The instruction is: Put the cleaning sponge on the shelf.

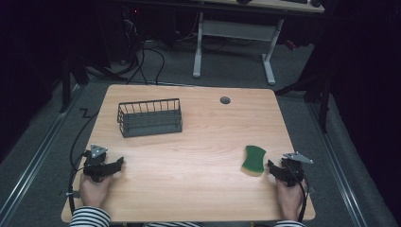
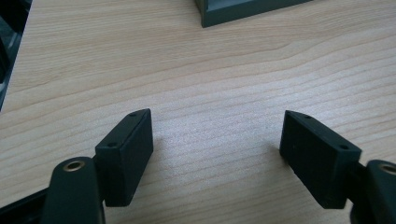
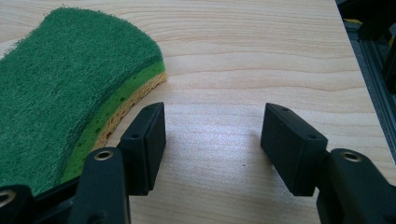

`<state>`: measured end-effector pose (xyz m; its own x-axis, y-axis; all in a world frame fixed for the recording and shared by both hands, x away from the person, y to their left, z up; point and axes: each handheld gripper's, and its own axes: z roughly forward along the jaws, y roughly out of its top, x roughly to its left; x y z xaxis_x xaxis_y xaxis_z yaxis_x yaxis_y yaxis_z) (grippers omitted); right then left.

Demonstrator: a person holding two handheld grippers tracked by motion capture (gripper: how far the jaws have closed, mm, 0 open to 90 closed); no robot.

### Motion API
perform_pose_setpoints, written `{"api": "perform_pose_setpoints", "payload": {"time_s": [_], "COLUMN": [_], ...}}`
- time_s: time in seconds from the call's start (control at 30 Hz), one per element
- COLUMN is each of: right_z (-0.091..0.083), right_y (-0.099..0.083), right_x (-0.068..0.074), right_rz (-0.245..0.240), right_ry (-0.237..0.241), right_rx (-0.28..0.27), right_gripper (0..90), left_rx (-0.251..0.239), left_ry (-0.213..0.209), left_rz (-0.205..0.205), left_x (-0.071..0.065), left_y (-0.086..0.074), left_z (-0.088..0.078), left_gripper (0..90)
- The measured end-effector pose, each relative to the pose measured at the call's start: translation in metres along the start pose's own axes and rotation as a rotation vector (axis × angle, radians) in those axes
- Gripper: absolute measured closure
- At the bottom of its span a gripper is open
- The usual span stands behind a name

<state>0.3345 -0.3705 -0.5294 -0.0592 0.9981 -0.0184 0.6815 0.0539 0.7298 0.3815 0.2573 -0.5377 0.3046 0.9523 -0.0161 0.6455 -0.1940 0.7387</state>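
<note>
A lab: cables [image 1: 142, 56] on grey carpet, desk frame [image 1: 234, 35] beyond.

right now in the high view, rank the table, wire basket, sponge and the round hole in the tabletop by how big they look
1. table, by far the largest
2. wire basket
3. sponge
4. round hole, the smallest

The basket and hole sit farther from the camera than the sponge, yet the gaps are wide enough that the order holds.

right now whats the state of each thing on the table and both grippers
sponge: lying flat, green side up, beside the right gripper, not held
wire basket: upright, looks empty
left gripper: open, nothing between the jaws
right gripper: open, nothing between the jaws, sponge just outside one jaw
</note>
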Motion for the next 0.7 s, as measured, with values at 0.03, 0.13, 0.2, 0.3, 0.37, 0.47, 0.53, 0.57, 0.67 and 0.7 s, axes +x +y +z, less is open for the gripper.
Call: {"api": "perform_pose_setpoints", "payload": {"time_s": [0.03,0.13,0.2,0.3,0.37,0.47,0.53,0.57,0.67,0.7], "right_z": [0.0,0.0,-0.0001,0.0,0.0,0.0,0.0,-0.0001,-0.0002,-0.0002], "right_y": [0.0,0.0,0.0,0.0,0.0,0.0001,0.0001,0.0001,0.0,0.0], "right_x": [0.0,0.0,-0.0001,-0.0001,-0.0001,0.0,0.0001,0.0001,0.0003,0.0002], "right_rz": [0.001,0.002,0.002,0.002,0.001,0.002,0.001,0.001,0.002,0.002], "right_ry": [0.0,0.0,0.0,0.0,0.0,-0.001,-0.001,-0.001,-0.001,-0.001], "right_rx": [0.0,0.0,0.0,0.0,0.0,0.001,0.001,0.001,0.001,0.002], "right_gripper": [40.4,40.3,40.3,40.2,40.2,40.2,40.2,40.2,40.2,40.2], "left_rx": [0.002,0.001,0.001,0.001,0.001,0.001,0.001,0.0,-0.001,-0.001], "left_ry": [-0.001,-0.002,-0.004,-0.004,-0.005,-0.006,-0.008,-0.009,-0.004,-0.004], "left_rz": [0.001,-0.001,0.001,0.002,0.001,0.001,0.001,0.001,0.0,0.0], "left_x": [0.0,-0.0001,0.0,-0.0002,-0.0001,0.0,0.0001,0.0002,0.0,0.0], "left_y": [0.0001,0.0002,0.0003,0.0002,0.0003,0.0003,0.0004,0.0004,0.0003,0.0003], "left_z": [-0.0001,0.0002,0.0002,0.0002,0.0002,0.0002,0.0002,0.0003,0.0003,0.0002], "left_gripper": [26.1,25.9,25.8,25.4,25.4,25.3,25.2,25.2,25.9,26.1]}}
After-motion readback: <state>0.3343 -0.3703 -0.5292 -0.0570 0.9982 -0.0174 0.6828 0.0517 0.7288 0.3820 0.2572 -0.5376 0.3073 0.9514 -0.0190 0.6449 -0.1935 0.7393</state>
